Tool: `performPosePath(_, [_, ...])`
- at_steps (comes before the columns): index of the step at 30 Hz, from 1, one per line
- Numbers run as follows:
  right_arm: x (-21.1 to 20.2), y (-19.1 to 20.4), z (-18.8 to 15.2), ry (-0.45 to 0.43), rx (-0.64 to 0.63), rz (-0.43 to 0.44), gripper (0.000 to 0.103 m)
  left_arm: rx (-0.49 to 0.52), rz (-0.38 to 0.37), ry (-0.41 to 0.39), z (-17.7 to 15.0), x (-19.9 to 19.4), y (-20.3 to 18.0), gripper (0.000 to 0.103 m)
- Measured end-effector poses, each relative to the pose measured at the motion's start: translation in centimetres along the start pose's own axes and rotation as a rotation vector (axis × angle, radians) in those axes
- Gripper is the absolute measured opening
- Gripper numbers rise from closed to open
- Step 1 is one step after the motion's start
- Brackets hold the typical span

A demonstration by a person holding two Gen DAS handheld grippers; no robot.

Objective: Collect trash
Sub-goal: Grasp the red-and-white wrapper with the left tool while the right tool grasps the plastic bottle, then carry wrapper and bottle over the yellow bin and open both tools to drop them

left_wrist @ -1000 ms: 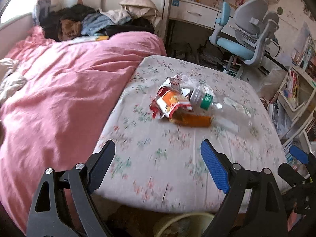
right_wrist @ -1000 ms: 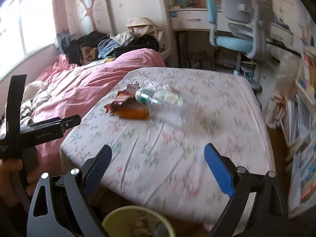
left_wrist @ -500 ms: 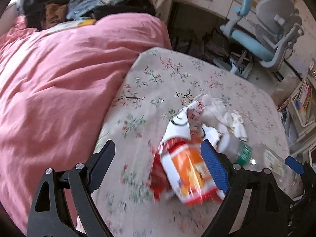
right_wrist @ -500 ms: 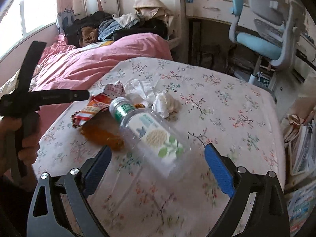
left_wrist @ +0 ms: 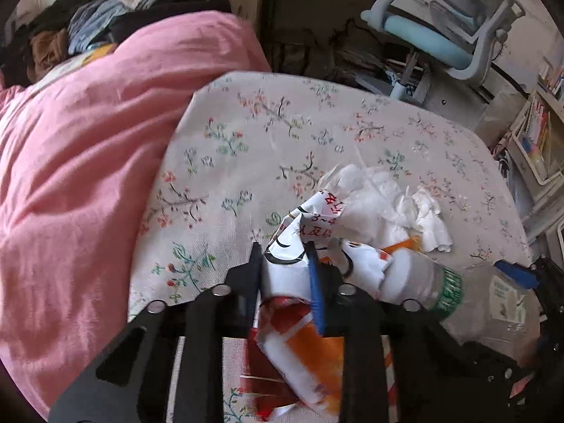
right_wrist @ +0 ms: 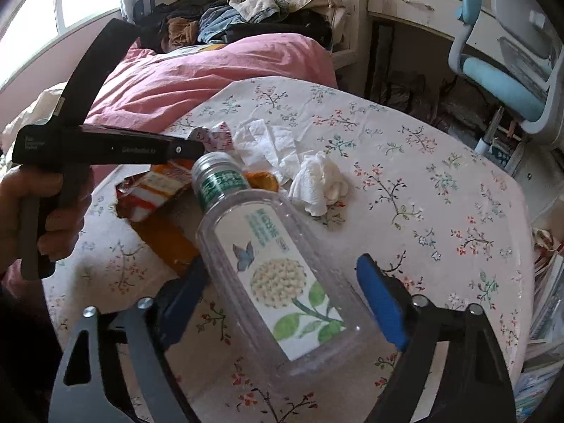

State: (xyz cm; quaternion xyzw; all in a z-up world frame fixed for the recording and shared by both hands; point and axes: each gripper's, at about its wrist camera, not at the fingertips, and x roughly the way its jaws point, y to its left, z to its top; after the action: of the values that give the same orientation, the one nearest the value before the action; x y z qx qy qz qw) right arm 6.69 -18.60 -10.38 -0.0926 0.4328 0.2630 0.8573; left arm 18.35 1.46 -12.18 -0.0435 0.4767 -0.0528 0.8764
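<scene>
Left tongs (left_wrist: 283, 268) had just closed, pinching the snack wrapper (left_wrist: 299, 320) to lift it; right tongs (right_wrist: 282, 292), closing but wide, straddled the bottle (right_wrist: 268, 264), tissues (right_wrist: 317, 183) at twelve o'clock.

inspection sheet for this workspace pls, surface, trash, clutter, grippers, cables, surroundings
surface: floral sheet on the bed, pink duvet alongside
job's things: snack wrapper, clear plastic bottle lying on its side, crumpled tissues
clutter: heap of clothes at the far end
grippers: left gripper has just closed on the snack wrapper; right gripper closing, fingers astride the bottle, not yet pressing
cables: nothing seen
surroundings: desk chair, bookshelf
</scene>
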Motion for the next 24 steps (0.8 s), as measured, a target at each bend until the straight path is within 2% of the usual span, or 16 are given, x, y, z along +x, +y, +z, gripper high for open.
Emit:
performPosePath(2, [-0.4,-0.2,0.0,-0.003,0.027,0.042,0.061,-0.037,-0.017,-0.016,0.3,-1.0,0.8,0.005])
performPosePath(4, [-1.2,-0.8,0.0,-0.013,0.086,0.083,0.056,-0.094,-0.055,-0.041,0.5,-2.6,2.0,0.005])
performPosePath(8, [-3.0,-2.4,-0.6,-0.061,0.240,0.181,0.055,-0.163,-0.124,-0.091,0.4,-5.5,3.6,0.005])
performPosePath(15, [-6.5,-3.2,-1.5,-0.167,0.392,0.305,0.055,-0.235,-0.269,-0.171,-0.7,-10.2,4.5,0.004])
performPosePath(20, [-8.8,-3.3,-2.2,-0.230,0.450,0.330,0.055,-0.258,-0.310,-0.216,-2.1,-12.7,5.2,0.004])
performPosePath(24, [-10.4,-3.2,-3.3,-0.263,0.487,0.327,0.055,-0.269,-0.302,-0.248,-3.6,-14.9,5.9,0.004])
